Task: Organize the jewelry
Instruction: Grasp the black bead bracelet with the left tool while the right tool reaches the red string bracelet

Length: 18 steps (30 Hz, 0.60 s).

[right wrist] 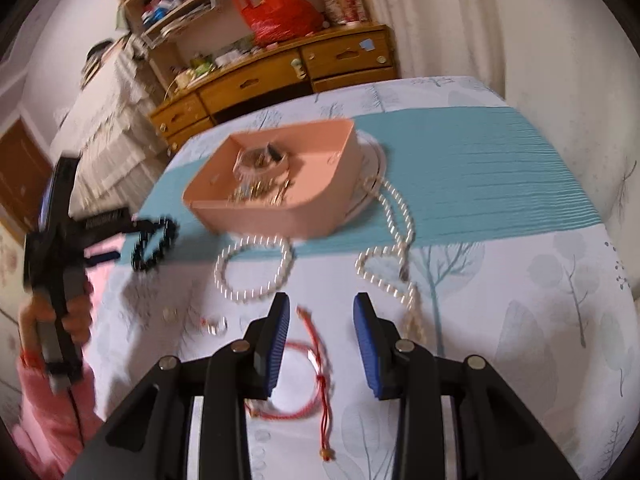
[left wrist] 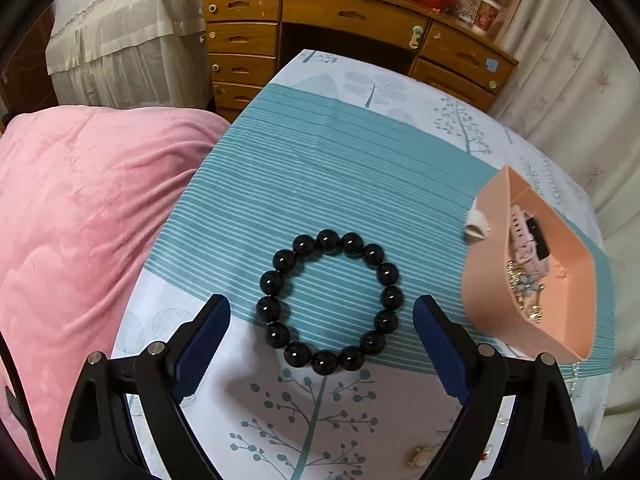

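Jewelry sorting on a patterned cloth, with both grippers spread wide and holding nothing.

The cloth-covered table (left wrist: 320, 168) carries a pink box (left wrist: 492, 280) already holding a watch and small gold pieces; the box lies to the right of the left gripper (left wrist: 321, 308). A black bead bracelet (left wrist: 329, 303) lies flat on the cloth as a round ring with no long axis, directly ahead and centred between the left gripper's 2 open fingers, so the left hand is clearly nearer it. The right gripper (right wrist: 322, 306) hangs over a red cord bracelet (right wrist: 310, 360), with 2 pearl strands (right wrist: 256, 268) lying beyond, towards the box.
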### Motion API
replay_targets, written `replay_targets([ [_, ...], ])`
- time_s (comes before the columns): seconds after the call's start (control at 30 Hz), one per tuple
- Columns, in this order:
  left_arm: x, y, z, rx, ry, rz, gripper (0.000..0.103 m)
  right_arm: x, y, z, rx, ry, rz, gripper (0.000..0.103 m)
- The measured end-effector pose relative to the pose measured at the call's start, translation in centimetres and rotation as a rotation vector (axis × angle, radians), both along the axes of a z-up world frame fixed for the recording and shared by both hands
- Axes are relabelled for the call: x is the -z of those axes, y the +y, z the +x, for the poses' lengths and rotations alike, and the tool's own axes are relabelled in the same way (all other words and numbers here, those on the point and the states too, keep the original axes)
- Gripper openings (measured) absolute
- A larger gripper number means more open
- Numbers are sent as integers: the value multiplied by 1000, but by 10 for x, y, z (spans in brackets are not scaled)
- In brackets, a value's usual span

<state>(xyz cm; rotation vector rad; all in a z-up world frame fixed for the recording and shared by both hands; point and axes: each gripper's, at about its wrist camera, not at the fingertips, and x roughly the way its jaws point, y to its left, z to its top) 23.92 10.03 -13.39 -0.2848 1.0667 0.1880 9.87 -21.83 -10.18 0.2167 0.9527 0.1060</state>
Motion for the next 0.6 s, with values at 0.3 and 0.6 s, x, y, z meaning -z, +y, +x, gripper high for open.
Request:
replay_targets([
  [0.3, 8, 15, -3, -63, 18, 15, 91, 21, 34, -19, -129, 7, -67, 75],
  [0.6, 18, 25, -2, -98, 52, 29, 74, 32, 62, -25, -189, 29, -189, 83],
])
